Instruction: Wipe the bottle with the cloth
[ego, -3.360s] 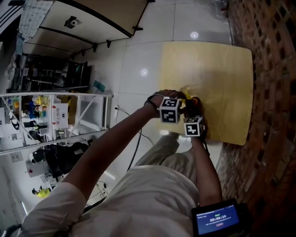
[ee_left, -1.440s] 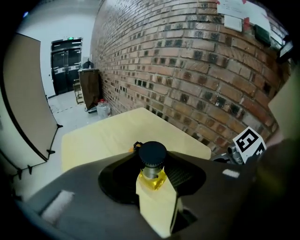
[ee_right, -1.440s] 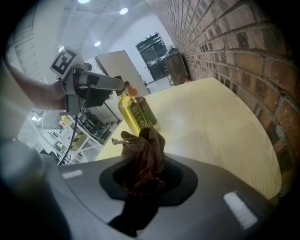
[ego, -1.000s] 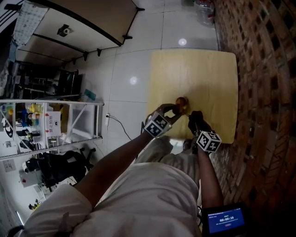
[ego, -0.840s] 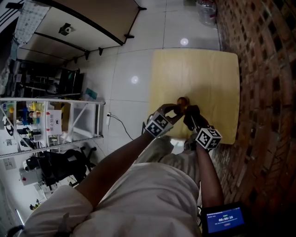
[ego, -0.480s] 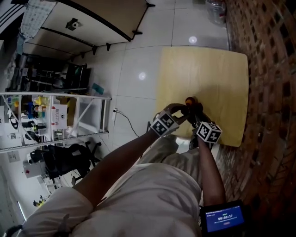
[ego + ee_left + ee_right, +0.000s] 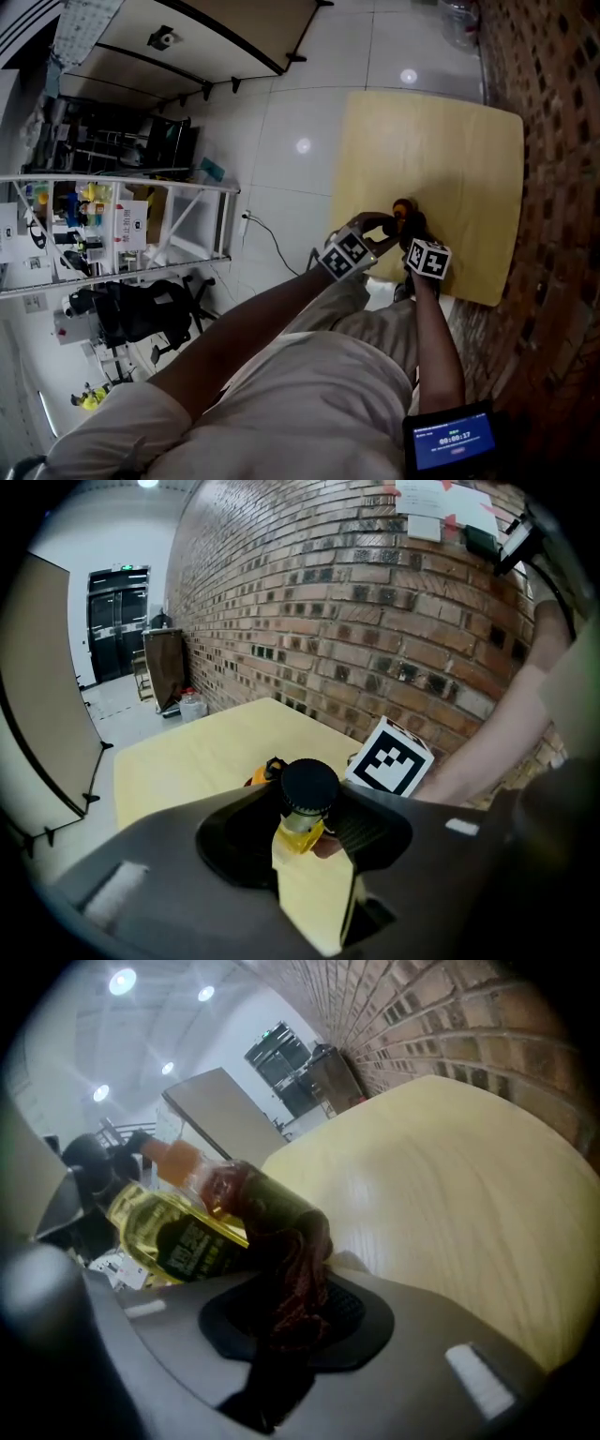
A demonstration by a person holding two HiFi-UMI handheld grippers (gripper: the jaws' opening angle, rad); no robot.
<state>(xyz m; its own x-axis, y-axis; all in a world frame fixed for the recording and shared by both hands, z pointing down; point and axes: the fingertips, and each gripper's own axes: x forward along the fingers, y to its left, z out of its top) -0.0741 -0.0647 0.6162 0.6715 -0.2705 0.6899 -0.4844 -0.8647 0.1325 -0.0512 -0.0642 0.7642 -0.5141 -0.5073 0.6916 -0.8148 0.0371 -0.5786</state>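
A person stands over a small pale wooden table (image 7: 441,141) with a two-jaw gripper in each hand. The two grippers meet low in the middle of the head view, above the table's near edge.

The left gripper (image 7: 380,225) is clamped on the bottle (image 7: 159,1227) and seems to hold it clear of the tabletop. In the left gripper view the bottle runs away from the camera between the jaws and ends in a black cap (image 7: 309,785) at mid-frame.

The right gripper (image 7: 412,236) sits just beside the left one. Its jaws are pinched on a dark red cloth (image 7: 295,1283), which bunches out of them at the lower centre of the right gripper view.

From the right gripper, the bottle lies up and to the left. Its long axis slants across that frame, with yellow liquid and a dark label at the left. Its dark end, probably the cap end, is nearest the jaws at centre. The cloth is draped over that end and touches it.

The body toward the left looks uncovered. The wipe therefore likely has to travel along the bottle's length, leftward in that view, while the left gripper steadies it.

Beyond the grippers, bare tabletop stretches to a brick wall (image 7: 375,621).
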